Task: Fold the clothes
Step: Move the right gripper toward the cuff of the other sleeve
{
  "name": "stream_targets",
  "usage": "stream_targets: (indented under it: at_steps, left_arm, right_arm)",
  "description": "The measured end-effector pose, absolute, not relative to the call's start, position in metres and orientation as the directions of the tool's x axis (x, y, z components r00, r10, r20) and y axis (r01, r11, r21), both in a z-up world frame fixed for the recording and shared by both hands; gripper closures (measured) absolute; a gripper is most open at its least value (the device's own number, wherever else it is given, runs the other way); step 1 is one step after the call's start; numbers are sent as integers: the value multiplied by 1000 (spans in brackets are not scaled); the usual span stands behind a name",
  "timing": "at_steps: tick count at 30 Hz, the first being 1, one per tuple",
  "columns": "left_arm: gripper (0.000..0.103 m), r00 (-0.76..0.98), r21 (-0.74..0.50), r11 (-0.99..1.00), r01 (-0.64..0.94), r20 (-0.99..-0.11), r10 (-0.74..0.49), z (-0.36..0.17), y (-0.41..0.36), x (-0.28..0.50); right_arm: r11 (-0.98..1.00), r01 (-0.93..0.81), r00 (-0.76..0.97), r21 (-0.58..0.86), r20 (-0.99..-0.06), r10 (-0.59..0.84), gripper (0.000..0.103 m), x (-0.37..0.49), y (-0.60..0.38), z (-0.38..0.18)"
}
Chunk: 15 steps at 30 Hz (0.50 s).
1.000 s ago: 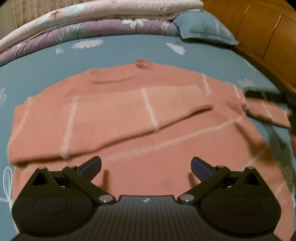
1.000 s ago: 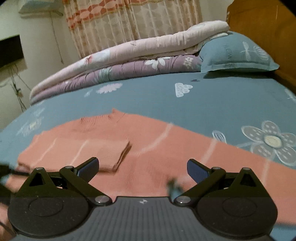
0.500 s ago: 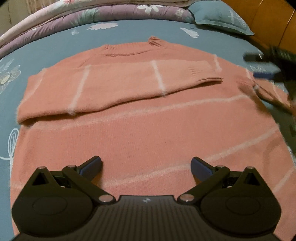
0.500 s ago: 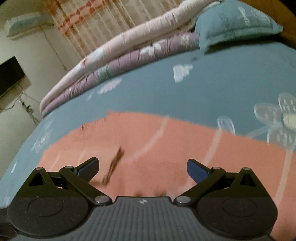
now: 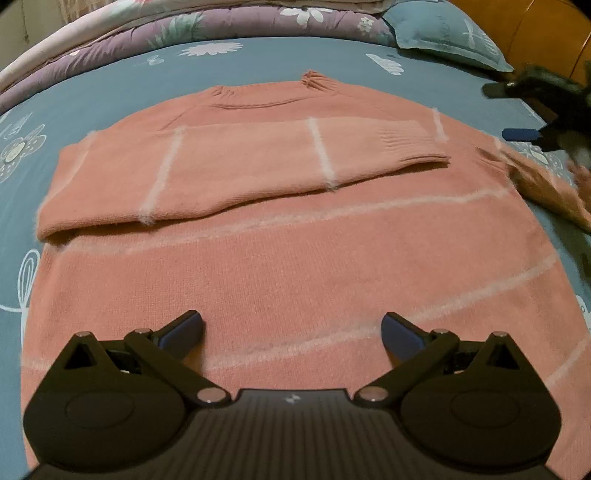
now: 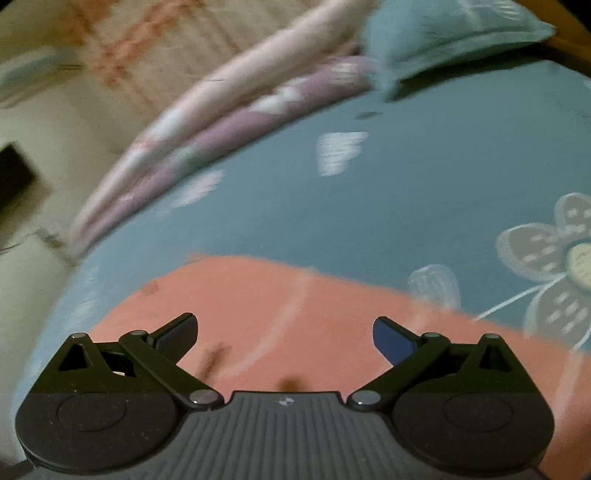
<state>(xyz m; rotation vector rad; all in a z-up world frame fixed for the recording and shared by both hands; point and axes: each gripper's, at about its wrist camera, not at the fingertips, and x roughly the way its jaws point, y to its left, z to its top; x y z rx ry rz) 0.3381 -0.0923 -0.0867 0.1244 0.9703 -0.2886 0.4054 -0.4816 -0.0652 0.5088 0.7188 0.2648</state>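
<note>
Pink sweater (image 5: 295, 258) lies flat on bed (image 5: 258, 59), one sleeve (image 5: 240, 166) already folded across chest. Other sleeve (image 5: 546, 192) looks next: needs pinching near cuff & carrying across. Left tongs (image 5: 291, 328) spread, over hem; right tongs (image 6: 284, 328) spread, nothing held.

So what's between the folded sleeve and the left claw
Only bare sweater front with pale stripes: nothing else lies between the folded sleeve and the open left claw, as the left wrist view shows.

Sweater (image 5: 295, 258) flat on the bedsheet (image 5: 277, 62), quilts (image 5: 184, 26) behind it, pillow (image 5: 443, 33) behind-right.
</note>
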Motion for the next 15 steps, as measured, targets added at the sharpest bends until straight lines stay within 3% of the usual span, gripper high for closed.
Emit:
stream_targets:
  at_steps: [9,15]
  left_arm:
    - [1,524,-23,953,302,-831,-186,-86,-93,338]
    - [1,518,-22,951,308,-835,-187,-85,-92,339]
  right_arm:
    - [916,-92,689,391,-639,342,0,353,-446,-94]
    - [927,-63,752,371,-593,288,0,376,-445,-79]
